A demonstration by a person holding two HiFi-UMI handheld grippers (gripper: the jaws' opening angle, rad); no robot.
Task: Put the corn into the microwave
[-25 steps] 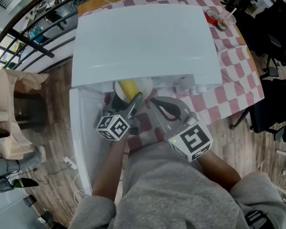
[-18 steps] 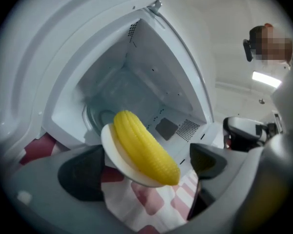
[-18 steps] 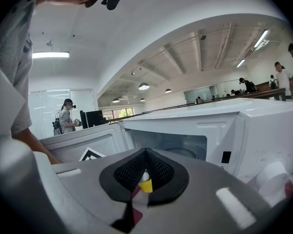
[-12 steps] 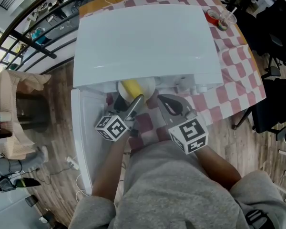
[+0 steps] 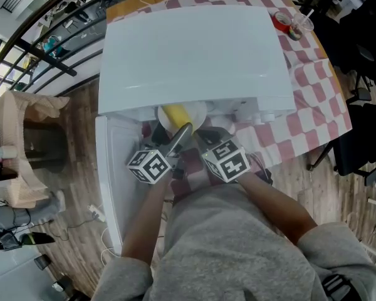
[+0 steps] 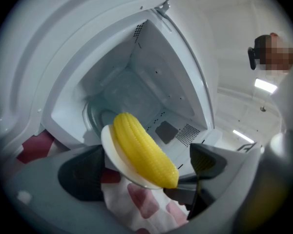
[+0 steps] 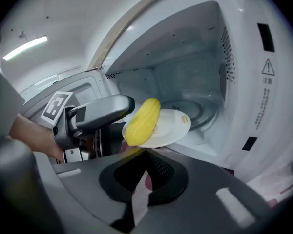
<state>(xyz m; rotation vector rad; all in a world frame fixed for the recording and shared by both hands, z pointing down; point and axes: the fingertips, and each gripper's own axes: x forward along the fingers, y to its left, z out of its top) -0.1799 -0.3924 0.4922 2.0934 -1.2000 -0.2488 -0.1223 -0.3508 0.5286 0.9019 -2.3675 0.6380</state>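
Note:
A yellow corn cob (image 6: 144, 150) lies on a small white plate (image 6: 112, 152). My left gripper (image 6: 146, 172) is shut on the plate's rim and holds it in the air just outside the open white microwave (image 5: 194, 55). Behind the plate, the cavity with its glass turntable (image 7: 205, 112) shows. In the right gripper view the corn (image 7: 142, 121) tilts on the plate (image 7: 168, 128), with a left finger (image 7: 105, 110) over the plate's left edge. My right gripper (image 7: 145, 154) is shut on nothing, close under the plate's near edge. From above, the corn (image 5: 174, 114) sits at the microwave's mouth.
The microwave door (image 5: 116, 187) hangs open on the left. The microwave stands on a table with a red-checked cloth (image 5: 313, 86). A red tape roll (image 5: 279, 21) and a clear cup (image 5: 297, 25) sit at the back right. Black chairs (image 5: 363, 124) stand to the right.
My right gripper has swung left and in, ending close beside the left gripper under the plate. The plate with the corn has edged slightly toward the microwave opening.

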